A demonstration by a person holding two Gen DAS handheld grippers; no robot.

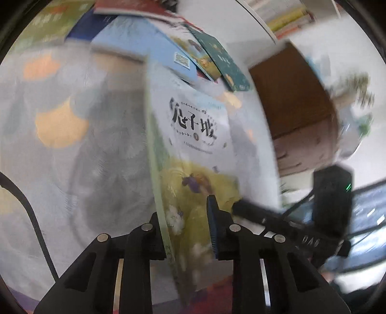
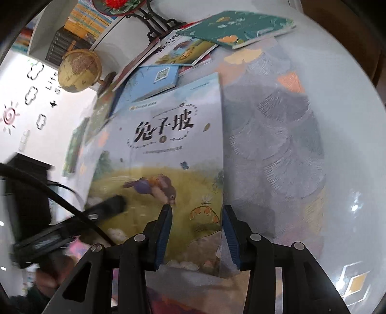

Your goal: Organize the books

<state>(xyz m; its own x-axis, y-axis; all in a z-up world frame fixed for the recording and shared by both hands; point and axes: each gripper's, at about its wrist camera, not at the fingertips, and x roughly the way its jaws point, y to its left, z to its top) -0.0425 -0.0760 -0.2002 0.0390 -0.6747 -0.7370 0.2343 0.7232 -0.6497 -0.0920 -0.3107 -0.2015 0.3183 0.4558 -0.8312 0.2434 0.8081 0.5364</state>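
Home study or kid's room: bookshelf [image 2: 72, 31] at 11 o'clock, globe [image 2: 78, 70] at 10, wall stickers [image 2: 31, 94] at 9, picture books [image 2: 236, 26] at 12 on table.

Motion blur smears the patterned tablecloth [image 1: 72, 125] and far shelf books [image 1: 292, 19].

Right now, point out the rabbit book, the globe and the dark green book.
Rabbit book [image 2: 164, 135]: right wrist view, on the cover's title.
Globe [image 2: 78, 70]: right wrist view, on the sphere's middle.
Dark green book [image 2: 236, 26]: right wrist view, on the cover's middle.
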